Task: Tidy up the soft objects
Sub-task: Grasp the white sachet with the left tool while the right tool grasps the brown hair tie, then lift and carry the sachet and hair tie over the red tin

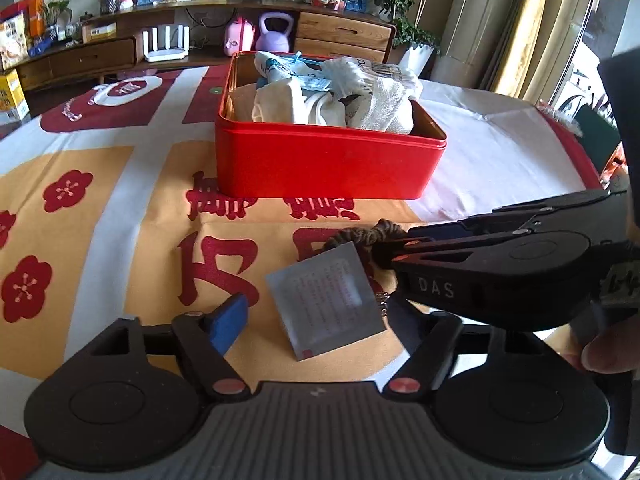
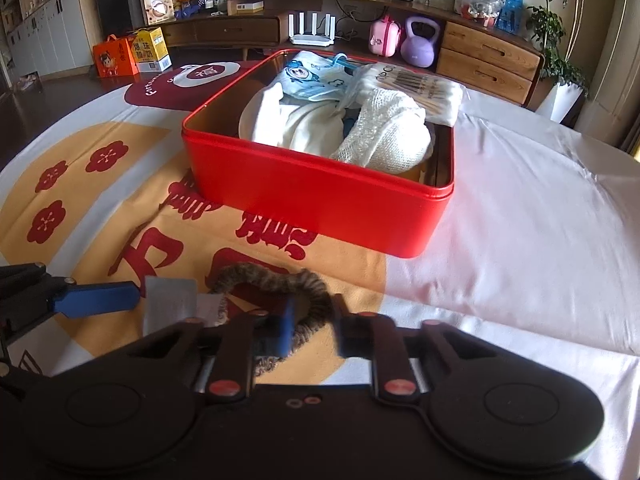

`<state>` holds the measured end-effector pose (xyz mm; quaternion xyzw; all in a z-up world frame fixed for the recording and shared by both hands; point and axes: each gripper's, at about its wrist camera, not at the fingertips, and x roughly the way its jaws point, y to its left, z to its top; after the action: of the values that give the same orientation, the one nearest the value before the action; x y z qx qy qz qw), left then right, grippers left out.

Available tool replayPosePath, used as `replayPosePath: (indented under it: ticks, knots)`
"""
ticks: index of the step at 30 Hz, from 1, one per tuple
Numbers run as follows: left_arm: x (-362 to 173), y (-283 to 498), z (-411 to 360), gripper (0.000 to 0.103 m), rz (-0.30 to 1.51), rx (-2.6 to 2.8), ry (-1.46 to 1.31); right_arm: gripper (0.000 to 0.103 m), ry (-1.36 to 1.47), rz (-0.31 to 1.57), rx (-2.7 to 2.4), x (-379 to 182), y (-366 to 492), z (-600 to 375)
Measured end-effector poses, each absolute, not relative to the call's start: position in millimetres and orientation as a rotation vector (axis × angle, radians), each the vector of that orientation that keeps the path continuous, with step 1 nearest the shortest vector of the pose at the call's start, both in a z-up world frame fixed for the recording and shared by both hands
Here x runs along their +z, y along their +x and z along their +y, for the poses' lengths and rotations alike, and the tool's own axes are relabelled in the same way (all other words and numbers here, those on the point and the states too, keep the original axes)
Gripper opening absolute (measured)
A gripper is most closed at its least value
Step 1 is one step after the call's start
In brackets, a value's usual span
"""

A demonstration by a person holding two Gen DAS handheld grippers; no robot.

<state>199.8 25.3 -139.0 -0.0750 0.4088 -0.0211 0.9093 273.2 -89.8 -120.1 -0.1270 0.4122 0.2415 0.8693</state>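
Two claws sit low over your table, both near its front edge. Your right claw (image 2: 311,330) has its blue fingers (image 2: 286,330) pinched on the near side of a brown scrunchie (image 2: 276,276), which lies on the cloth (image 2: 520,240) as a loop just ahead of the wrist. From the left wrist view, that same claw (image 1: 382,258) comes in from 3 o'clock with its tips at the scrunchie (image 1: 366,236).

Your left claw (image 1: 316,316) is spread wide and grips nothing; its left blue finger (image 1: 228,322) is clear, the other is hidden under the right claw's body. Between those fingers lies a flat grey sachet (image 1: 326,298) with red print, one corner touching the scrunchie at about 1 o'clock. In the right wrist view the sachet (image 2: 170,300) lies at 9 o'clock of the scrunchie, with the left claw's blue finger (image 2: 98,298) just beside it.

Farther out, at 12 o'clock, stands an open red tin (image 2: 320,200) on the red and yellow print of the cloth. It holds cream and white cloths (image 2: 304,124), a blue cartoon piece (image 2: 308,76) and a pack of cotton swabs (image 2: 424,92) at the far right.

Beyond the table runs a wooden sideboard (image 2: 484,60) with a purple kettlebell (image 2: 418,46) beside it.
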Motion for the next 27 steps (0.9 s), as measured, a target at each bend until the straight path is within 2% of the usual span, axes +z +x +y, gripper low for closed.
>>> replayPosePath:
  ticks: [6, 10, 17, 27]
  knots:
    - [-138.6, 196.6, 25.7, 0.052, 0.843, -0.015, -0.107, 0.007, -0.259, 0.857, 0.497, -119.9, 270.2, -95.0]
    - [-137.8, 195.1, 29.8, 0.046, 0.843, -0.016, -0.118, 0.006, -0.240, 0.851, 0.478, -120.5, 265.7, -105.4]
    - [-136.3, 192.0, 31.7, 0.040, 0.841, -0.023, -0.124, 0.006, -0.143, 0.835, 0.473, -112.8, 254.0, -134.3]
    - [-127.8, 181.6, 34.0, 0.040, 0.845, -0.021, -0.152, 0.006, -0.081, 0.798, 0.483, -93.9, 229.2, -158.8]
